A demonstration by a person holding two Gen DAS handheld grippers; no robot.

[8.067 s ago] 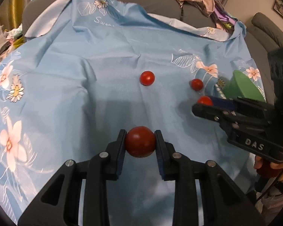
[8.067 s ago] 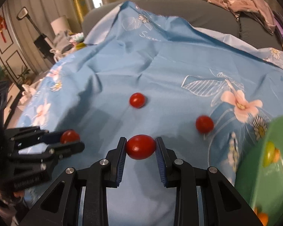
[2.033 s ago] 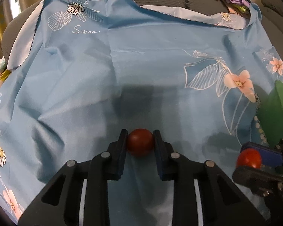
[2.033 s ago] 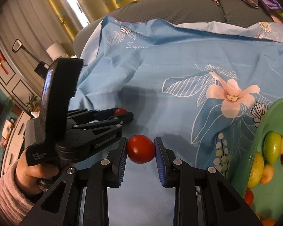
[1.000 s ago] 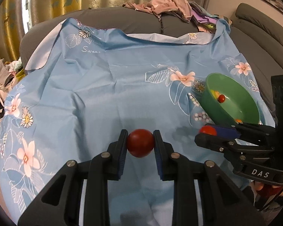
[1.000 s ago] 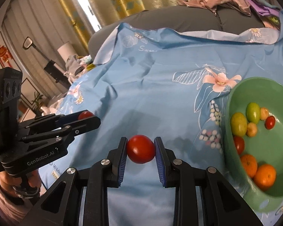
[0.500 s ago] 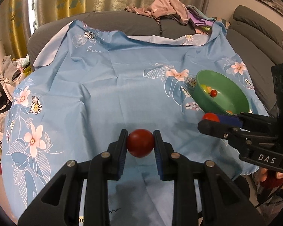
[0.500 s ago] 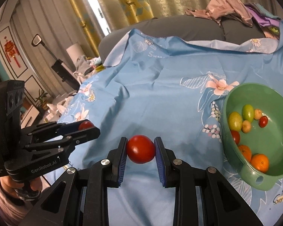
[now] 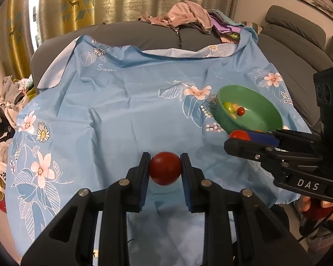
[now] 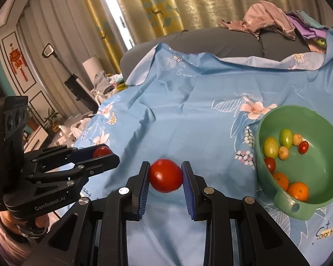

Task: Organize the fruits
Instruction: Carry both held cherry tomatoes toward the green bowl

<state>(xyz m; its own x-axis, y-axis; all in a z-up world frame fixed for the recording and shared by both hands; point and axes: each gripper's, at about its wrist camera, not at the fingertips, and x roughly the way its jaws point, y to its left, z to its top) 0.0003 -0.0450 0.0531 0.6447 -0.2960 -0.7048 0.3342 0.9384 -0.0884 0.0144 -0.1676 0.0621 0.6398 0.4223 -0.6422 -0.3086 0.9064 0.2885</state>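
Change: both my hands have lifted and pulled back; more of the blue cloth shows now.
Bowl: green bowl sits right, holding fruit.
Left tongs: clenched on a dark red tomato.
Right tongs: clenched on a brighter tomato.
Meaning: I judge both ready for the bowl.

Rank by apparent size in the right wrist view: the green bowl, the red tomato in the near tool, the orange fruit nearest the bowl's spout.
1. Green plastic bowl
2. Red tomato held in the right tool; nearness to the camera inflates it
3. Round orange fruit
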